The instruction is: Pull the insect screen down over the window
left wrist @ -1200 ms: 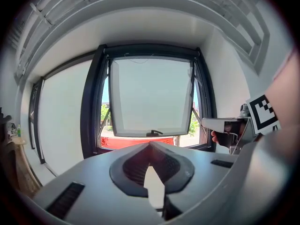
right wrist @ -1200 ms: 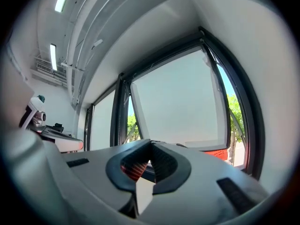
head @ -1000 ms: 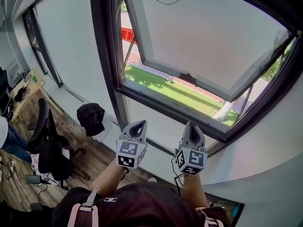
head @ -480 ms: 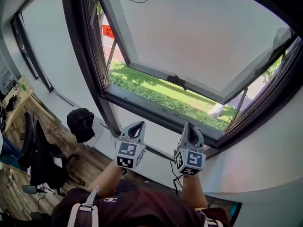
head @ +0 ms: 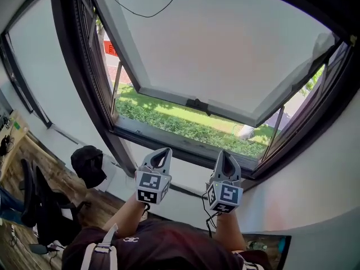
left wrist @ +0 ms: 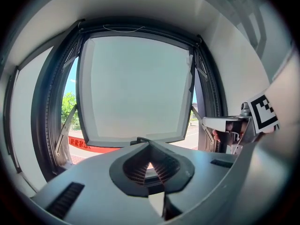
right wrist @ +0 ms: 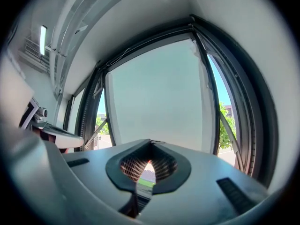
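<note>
A dark-framed window [head: 84,94] fills the head view. Its frosted sash [head: 225,49] is swung outward, with a black handle [head: 198,104] on its lower edge, and grass shows through the gap below. No mesh is visible over the opening. A thin black cord [head: 147,13] loops at the top of the frame. My left gripper [head: 166,150] and right gripper [head: 225,152] are side by side below the sill, pointing at the window, both shut and empty. The left gripper [left wrist: 150,144] and the right gripper [right wrist: 151,144] each face the sash.
A black bag-like thing [head: 88,165] rests on the low ledge at the left. A black office chair [head: 42,207] stands on the wooden floor, with a desk [head: 11,145] further left. A white wall [head: 315,196] closes the right side.
The head view has swung towards the window, so the frame and sash have slid left and fill more of the picture. Both grippers stay shut, side by side, in nearly the same place.
</note>
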